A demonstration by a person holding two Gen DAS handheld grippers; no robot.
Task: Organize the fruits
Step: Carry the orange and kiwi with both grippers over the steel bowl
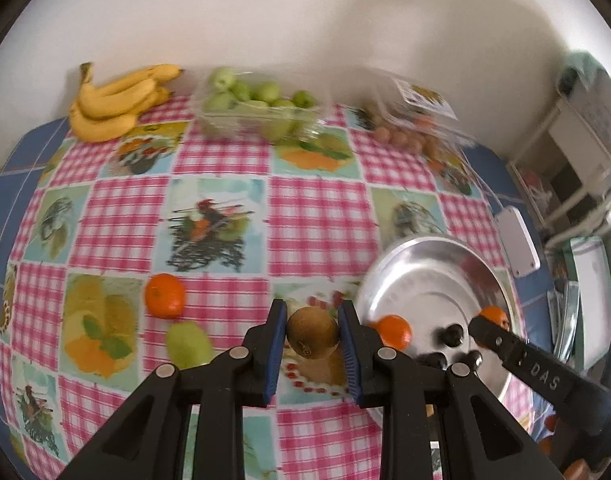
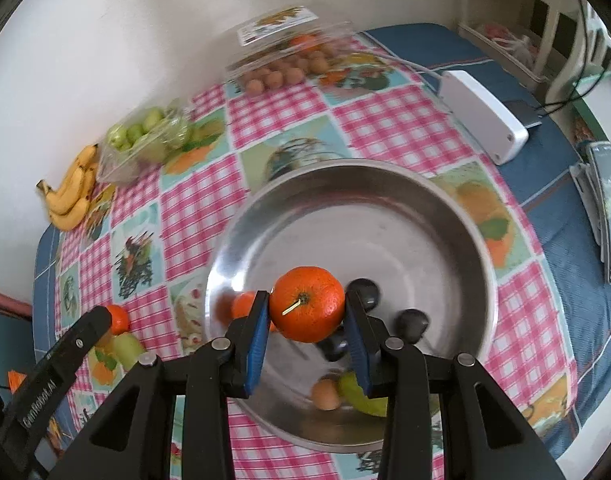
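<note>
The left gripper [image 1: 311, 332] pinches a brown kiwi [image 1: 312, 333] above the checked tablecloth [image 1: 313, 216], the steel bowl [image 1: 417, 276] at its three o'clock; the right gripper [image 2: 307, 306] clamps a mandarin [image 2: 307, 304] over that bowl, with bananas [image 2: 71, 196] far off at ten o'clock

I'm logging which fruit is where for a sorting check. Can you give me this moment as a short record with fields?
left gripper: shut on a kiwi, above the tablecloth beside the bowl
right gripper: shut on a mandarin, above the bowl
metal bowl: holds another mandarin, dark plums, a small brown fruit, a green fruit
loose on tablecloth: one mandarin, one green pear
by the wall: bananas, open clear box of green fruit, open clear box of small brown fruit
</note>
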